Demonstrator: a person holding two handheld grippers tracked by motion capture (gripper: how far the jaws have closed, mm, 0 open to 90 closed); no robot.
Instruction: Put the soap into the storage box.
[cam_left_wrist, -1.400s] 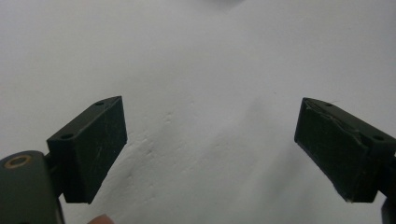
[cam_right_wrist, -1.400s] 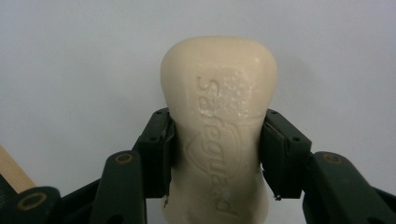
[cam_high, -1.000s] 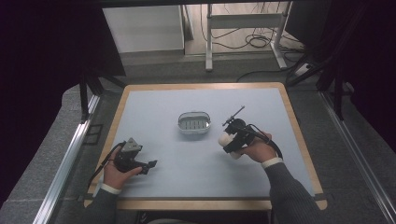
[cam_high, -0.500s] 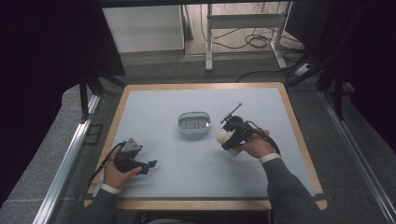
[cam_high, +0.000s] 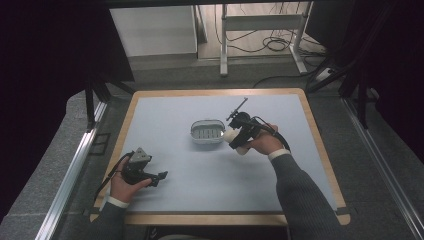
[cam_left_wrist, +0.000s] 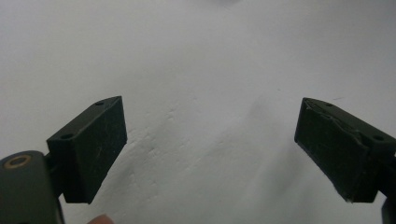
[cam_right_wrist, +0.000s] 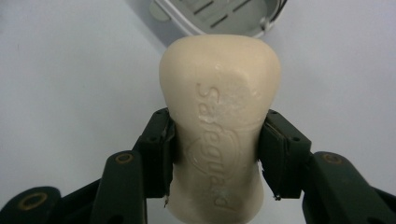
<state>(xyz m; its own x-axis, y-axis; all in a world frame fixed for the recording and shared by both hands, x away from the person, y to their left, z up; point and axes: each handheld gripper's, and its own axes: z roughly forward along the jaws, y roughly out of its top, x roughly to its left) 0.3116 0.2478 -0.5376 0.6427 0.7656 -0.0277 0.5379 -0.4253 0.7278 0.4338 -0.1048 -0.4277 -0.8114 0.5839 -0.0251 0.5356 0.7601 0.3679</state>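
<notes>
Your right gripper (cam_right_wrist: 217, 154) clamps a cream soap bar (cam_right_wrist: 219, 116) just beside the soap dish (cam_high: 208, 132). Centre it over the dish before lowering. Your left gripper (cam_left_wrist: 210, 149) rests wide open, empty.

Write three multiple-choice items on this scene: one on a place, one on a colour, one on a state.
1. Where does the soap dish stand?
A. near the table's middle
B. at its front edge
C. on the floor

2. What colour is the soap bar?
A. green
B. cream
C. blue

3. How is the left gripper?
A. shut on the bar
B. shut on nothing
C. open, nothing between its jaws

Answers: 1 A, the high view shows it mid-table; 2 B, pale cream between the right gripper jaws; 3 C, its jaws stand wide over bare table.
</notes>
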